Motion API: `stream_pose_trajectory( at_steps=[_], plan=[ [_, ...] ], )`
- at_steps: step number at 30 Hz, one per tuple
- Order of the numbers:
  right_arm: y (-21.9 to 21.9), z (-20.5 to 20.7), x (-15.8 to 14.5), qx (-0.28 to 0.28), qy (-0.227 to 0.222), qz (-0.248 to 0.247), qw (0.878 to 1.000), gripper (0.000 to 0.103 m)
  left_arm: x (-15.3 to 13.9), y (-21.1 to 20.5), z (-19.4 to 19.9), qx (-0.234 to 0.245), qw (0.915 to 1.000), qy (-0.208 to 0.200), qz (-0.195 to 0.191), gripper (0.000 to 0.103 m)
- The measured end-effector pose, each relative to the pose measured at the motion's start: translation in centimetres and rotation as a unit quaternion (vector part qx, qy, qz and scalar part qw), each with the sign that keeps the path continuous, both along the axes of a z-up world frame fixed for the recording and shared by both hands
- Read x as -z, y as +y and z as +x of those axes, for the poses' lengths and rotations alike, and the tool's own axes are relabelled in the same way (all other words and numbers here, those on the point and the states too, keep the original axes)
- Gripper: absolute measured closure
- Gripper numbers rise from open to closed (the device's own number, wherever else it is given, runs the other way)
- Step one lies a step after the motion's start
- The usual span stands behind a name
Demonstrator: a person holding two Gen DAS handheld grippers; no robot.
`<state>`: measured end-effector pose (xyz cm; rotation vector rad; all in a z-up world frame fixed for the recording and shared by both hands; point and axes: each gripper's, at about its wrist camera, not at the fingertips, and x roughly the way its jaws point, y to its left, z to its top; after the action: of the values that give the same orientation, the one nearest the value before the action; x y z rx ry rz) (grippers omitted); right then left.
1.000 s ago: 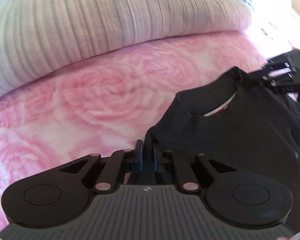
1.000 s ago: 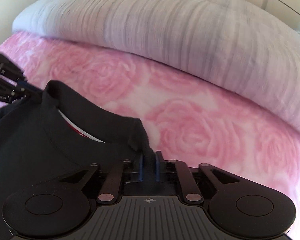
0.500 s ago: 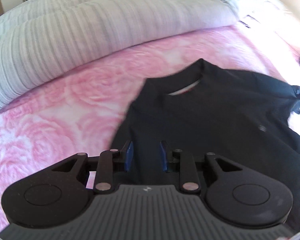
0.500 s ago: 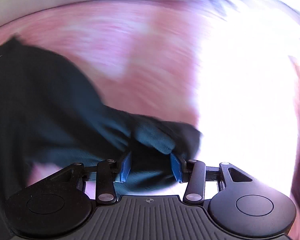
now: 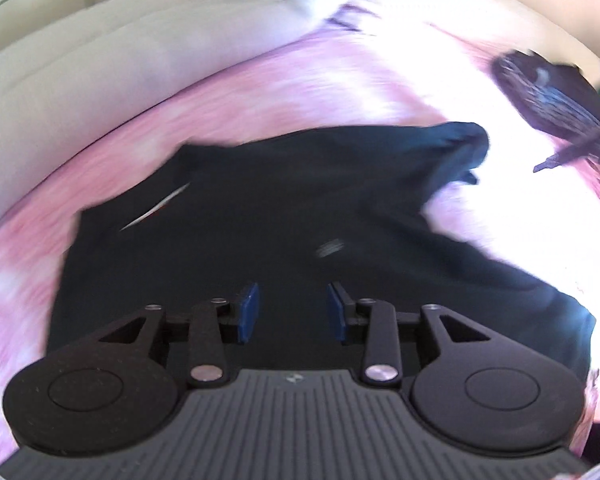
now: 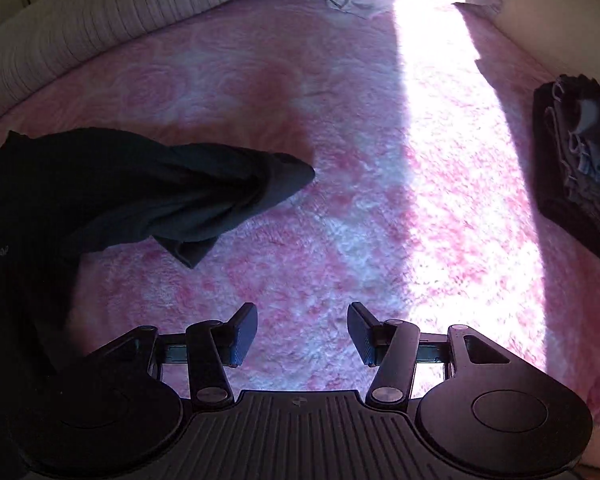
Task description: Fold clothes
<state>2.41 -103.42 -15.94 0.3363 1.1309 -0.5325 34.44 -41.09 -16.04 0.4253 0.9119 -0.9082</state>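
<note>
A black T-shirt (image 5: 284, 232) lies spread on the pink rose-patterned blanket (image 5: 320, 80), its collar with a white label to the left. My left gripper (image 5: 293, 312) hovers open over the shirt's body, nothing between its blue pads. In the right wrist view the shirt's crumpled sleeve (image 6: 204, 200) lies at the left. My right gripper (image 6: 302, 332) stands open over bare blanket (image 6: 340, 160), to the right of the sleeve and apart from it. The right gripper (image 5: 556, 96) also shows blurred at the upper right of the left wrist view.
A grey striped duvet (image 6: 100, 20) is rolled along the far side of the bed. A stack of folded dark and denim clothes (image 6: 576, 160) sits at the right edge. A bright band of sunlight (image 6: 452, 160) crosses the blanket.
Both grippers let go of the shirt's shoulders and opened. The shirt now lies flat. The right gripper swung away to the right; the left drew back over the shirt's body.
</note>
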Motion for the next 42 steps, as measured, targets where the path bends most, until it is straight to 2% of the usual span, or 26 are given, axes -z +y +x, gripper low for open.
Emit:
stream_pose_trajectory(
  at_steps=[3, 5, 9, 11, 13, 15, 16, 17, 20, 23, 25, 27, 29, 30, 32, 34, 35, 36, 37, 38, 40, 42],
  plan=[
    [-1.9, 1.3, 1.1, -0.021, -0.024, 0.018, 0.999, 0.049, 0.4, -2.8, -1.5, 0.048, 0.9985, -0.027, 0.007, 0.065],
    [-3.5, 2.1, 1.5, -0.040, -0.047, 0.029, 0.998, 0.049, 1.7, -6.7, -2.0, 0.069, 0.9967, -0.037, 0.020, 0.064],
    [-6.4, 5.6, 1.1, -0.113, -0.085, 0.020, 0.990, 0.049, 4.2, -14.5, -3.0, 0.111, 0.9912, -0.055, 0.046, 0.062],
    [-7.3, 7.9, 1.1, -0.160, -0.088, 0.016, 0.983, 0.049, 5.4, -18.4, -3.5, 0.132, 0.9873, -0.065, 0.060, 0.062],
    [-7.2, 10.5, 1.7, -0.242, -0.073, -0.001, 0.967, 0.049, 6.8, -20.8, -3.3, 0.139, 0.9856, -0.057, 0.077, 0.063],
    [-6.0, 12.7, 3.4, -0.327, -0.034, -0.021, 0.944, 0.051, 8.5, -22.0, -2.4, 0.135, 0.9853, -0.036, 0.099, 0.066],
    [-5.2, 13.4, 4.2, -0.366, -0.012, -0.037, 0.930, 0.062, 9.3, -22.6, -1.9, 0.133, 0.9847, -0.025, 0.110, 0.067],
    [-5.3, 13.5, 3.9, -0.370, -0.025, -0.046, 0.928, 0.100, 10.1, -23.1, -1.5, 0.130, 0.9841, -0.015, 0.120, 0.067],
    [-5.5, 13.7, 3.0, -0.380, -0.063, -0.073, 0.920, 0.099, 10.8, -22.9, -1.2, 0.113, 0.9849, 0.003, 0.132, 0.072],
    [-8.2, 9.8, -2.0, -0.272, -0.182, -0.120, 0.937, 0.099, 10.2, -22.4, -1.8, 0.123, 0.9844, 0.003, 0.125, 0.072],
    [-9.6, 5.9, -4.1, -0.189, -0.221, -0.138, 0.947, 0.099, 9.8, -22.0, -1.8, 0.125, 0.9847, 0.010, 0.121, 0.072],
    [-10.7, 2.1, -3.9, -0.103, -0.208, -0.135, 0.963, 0.098, 9.4, -21.8, -1.9, 0.128, 0.9846, 0.015, 0.118, 0.072],
    [-12.1, -0.1, -1.5, -0.050, -0.156, -0.071, 0.984, 0.096, 9.0, -21.7, -2.1, 0.132, 0.9843, 0.017, 0.117, 0.072],
    [-12.8, -1.2, -0.3, -0.023, -0.129, -0.040, 0.991, 0.095, 8.8, -21.7, -2.2, 0.134, 0.9841, 0.018, 0.116, 0.072],
    [-14.2, -3.4, 2.0, 0.031, -0.075, 0.024, 0.996, 0.094, 8.3, -21.8, -2.2, 0.135, 0.9846, 0.012, 0.110, 0.072],
    [-14.5, -3.6, 1.9, 0.024, -0.082, 0.029, 0.996, 0.089, 7.8, -21.8, -2.2, 0.133, 0.9859, 0.010, 0.100, 0.072],
    [-14.7, -3.6, 1.9, 0.021, -0.086, 0.032, 0.996, 0.073, 7.8, -21.8, -2.0, 0.126, 0.9872, 0.009, 0.098, 0.070],
    [-15.0, -3.3, 1.8, 0.010, -0.097, 0.028, 0.995, 0.050, 7.8, -21.8, -1.7, 0.118, 0.9885, 0.009, 0.095, 0.070],
    [-15.4, -2.9, 1.8, -0.002, -0.109, 0.024, 0.994, 0.040, 7.7, -21.8, -1.5, 0.110, 0.9896, 0.008, 0.092, 0.070],
    [-15.9, -2.2, 1.7, -0.015, -0.123, 0.020, 0.992, 0.035, 7.7, -21.8, -1.2, 0.102, 0.9907, 0.008, 0.090, 0.070],
    [-17.8, 0.2, 2.1, -0.043, -0.140, 0.005, 0.989, 0.035, 7.6, -21.7, -0.8, 0.087, 0.9924, 0.006, 0.087, 0.070],
    [-20.2, 2.0, 3.3, -0.053, -0.131, 0.005, 0.990, 0.035, 7.8, -21.3, -0.5, 0.072, 0.9934, 0.006, 0.088, 0.069]
  ],
)
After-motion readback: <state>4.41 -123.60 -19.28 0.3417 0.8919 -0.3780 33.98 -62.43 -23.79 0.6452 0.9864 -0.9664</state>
